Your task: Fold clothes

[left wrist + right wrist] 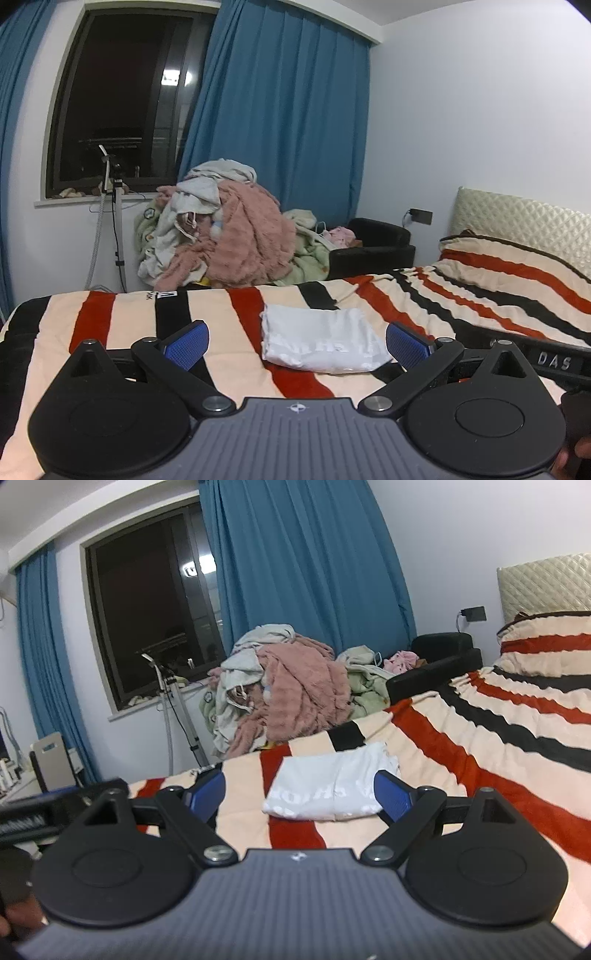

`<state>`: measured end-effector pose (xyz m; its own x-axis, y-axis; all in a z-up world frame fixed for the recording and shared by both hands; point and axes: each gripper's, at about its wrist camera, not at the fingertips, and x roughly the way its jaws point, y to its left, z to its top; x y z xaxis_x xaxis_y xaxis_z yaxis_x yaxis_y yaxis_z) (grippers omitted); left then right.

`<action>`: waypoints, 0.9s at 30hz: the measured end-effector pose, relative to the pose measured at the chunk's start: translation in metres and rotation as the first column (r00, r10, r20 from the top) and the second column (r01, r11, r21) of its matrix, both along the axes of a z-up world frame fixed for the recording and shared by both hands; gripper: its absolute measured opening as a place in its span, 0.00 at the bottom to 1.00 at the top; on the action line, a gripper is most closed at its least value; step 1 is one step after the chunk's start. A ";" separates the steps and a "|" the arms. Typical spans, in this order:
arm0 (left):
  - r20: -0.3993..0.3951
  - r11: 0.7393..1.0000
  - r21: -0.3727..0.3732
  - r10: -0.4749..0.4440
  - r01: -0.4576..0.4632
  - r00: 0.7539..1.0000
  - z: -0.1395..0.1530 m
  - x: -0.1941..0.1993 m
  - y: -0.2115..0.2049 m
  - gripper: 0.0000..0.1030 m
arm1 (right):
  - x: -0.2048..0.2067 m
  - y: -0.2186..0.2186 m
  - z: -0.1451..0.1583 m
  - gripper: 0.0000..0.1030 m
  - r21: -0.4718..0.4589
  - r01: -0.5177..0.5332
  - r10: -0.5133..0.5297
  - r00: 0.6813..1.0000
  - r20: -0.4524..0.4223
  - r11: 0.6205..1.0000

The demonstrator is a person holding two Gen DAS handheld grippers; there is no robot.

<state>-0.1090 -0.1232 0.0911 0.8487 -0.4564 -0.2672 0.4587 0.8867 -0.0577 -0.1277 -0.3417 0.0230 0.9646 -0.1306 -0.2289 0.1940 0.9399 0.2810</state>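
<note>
A white folded garment (321, 341) lies flat on the striped bed blanket (236, 317). It also shows in the right wrist view (332, 786). My left gripper (297, 343) is open and empty, its blue pads (188, 345) spread wide, with the garment just ahead between them and slightly right. My right gripper (299, 794) is open and empty, with the garment lying between its blue pads (393, 794), nearer the right one. Both grippers hover low over the blanket, apart from the cloth.
A heap of unfolded clothes and pink blankets (229, 232) stands beyond the bed by the blue curtain (280, 122). A black seat (373, 247) is beside it. A stand with a hose (116, 229) is under the window. The headboard (524, 218) is at right.
</note>
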 end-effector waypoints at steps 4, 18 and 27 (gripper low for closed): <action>-0.011 1.000 -0.022 0.010 -0.011 1.000 -0.012 0.007 0.009 1.00 | 0.003 0.006 -0.024 0.86 -0.033 0.014 -0.014 1.000 -0.005 0.999; -0.043 0.999 -0.013 0.047 -0.048 0.998 -0.036 0.024 0.021 1.00 | 0.016 0.016 -0.041 0.86 -0.096 0.031 -0.034 0.999 -0.027 0.995; -0.041 0.997 -0.003 0.076 -0.076 0.996 -0.042 0.026 0.024 1.00 | 0.017 0.019 -0.043 0.86 -0.110 0.037 -0.042 0.998 -0.045 0.993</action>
